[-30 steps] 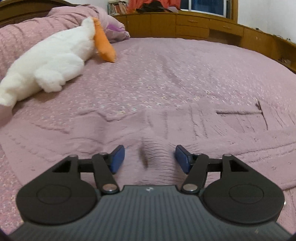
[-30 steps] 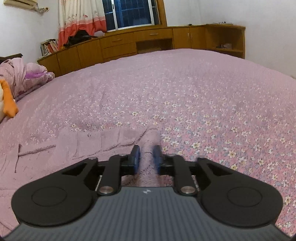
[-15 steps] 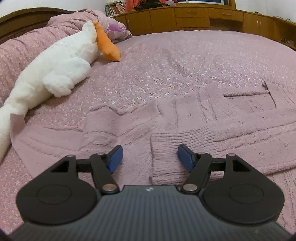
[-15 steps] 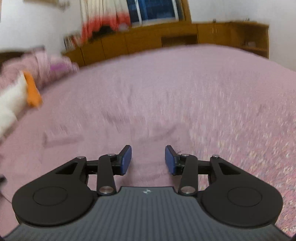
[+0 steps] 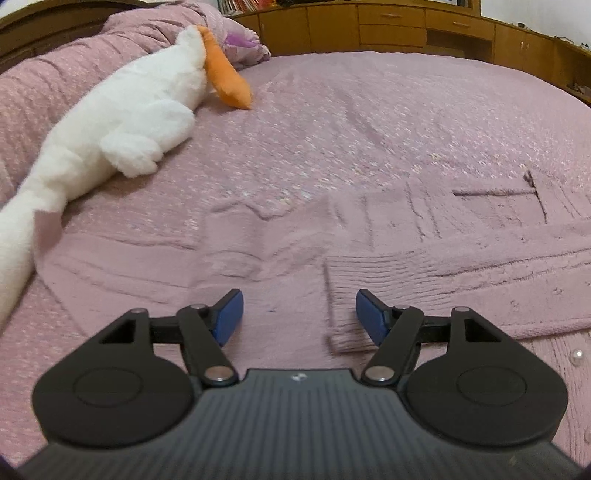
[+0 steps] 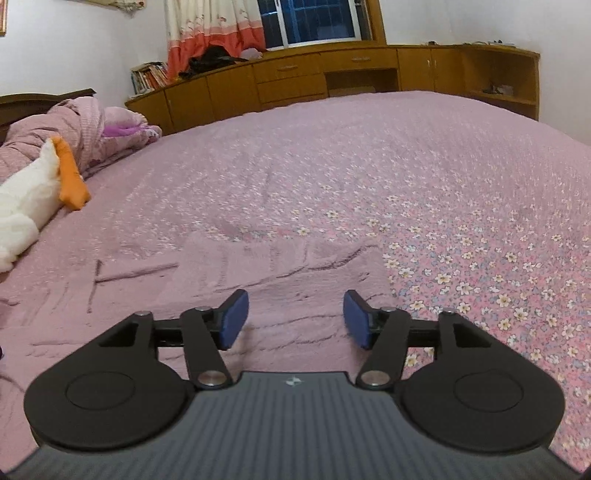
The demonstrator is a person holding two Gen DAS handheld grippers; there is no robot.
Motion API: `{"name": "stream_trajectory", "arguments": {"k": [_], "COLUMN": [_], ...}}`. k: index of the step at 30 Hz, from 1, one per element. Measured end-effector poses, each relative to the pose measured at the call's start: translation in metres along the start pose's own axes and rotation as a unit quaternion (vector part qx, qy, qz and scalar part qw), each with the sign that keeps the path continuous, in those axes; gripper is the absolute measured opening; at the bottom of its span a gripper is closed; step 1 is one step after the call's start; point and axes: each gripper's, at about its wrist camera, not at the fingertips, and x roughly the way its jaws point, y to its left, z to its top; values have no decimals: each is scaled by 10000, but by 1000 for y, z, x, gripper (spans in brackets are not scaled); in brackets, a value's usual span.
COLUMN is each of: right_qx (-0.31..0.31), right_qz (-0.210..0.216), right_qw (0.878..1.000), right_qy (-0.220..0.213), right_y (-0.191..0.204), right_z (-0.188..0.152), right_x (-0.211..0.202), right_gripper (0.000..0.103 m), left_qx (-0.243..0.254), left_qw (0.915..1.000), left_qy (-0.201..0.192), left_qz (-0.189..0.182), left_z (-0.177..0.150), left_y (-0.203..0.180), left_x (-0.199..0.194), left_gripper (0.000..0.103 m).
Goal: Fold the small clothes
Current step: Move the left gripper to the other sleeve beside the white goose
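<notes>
Now | our left tongs gape over cardigan, gripping nothing | our right tongs opening above cardigan, empty | plush beyond cardigan, on bed

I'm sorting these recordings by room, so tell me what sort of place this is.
A bedroom, most likely. A wide bed under a pink floral bedspread fills the view, a white plush toy lies near the pillow end, and wooden cabinets stand below a curtained window.
</notes>
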Motion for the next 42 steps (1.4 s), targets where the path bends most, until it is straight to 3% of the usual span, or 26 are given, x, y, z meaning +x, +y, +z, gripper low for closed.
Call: {"name": "stream_trajectory", "arguments": {"k": [10,16,22,32,37,42], "right_qx": [226,112,284,250,320,393], "right_qz": [363,396,230,-201,-217,-222], "right_qw": [9990,9991,9989,9982,9986,9987], "right_qy": [-93,72,308,506,349,232], "right_y": [29,45,49,47,44,41], "right_z": [-5,-34,-69,-121,-125,-127], "right_x": [-79,-129,-163,-172,-169,-164], "right_gripper": [83,89,93,95,99,103], "left_qx": [-380,-760,-1108,-2147,-2328,-2377], "left_qw": [9985,9942,9897,9722,9685,9691], "left_qy": [-270,-178,74,737,713,336], "left_qz": [298,744,900,571,515,564], "left_z": [13,16,17,1,-12,-14], "left_y": [71,128,176,206,211,212], "left_x": [-49,-55,-39,26,51,56], "left_gripper": [69,69,69,69,69,72]}}
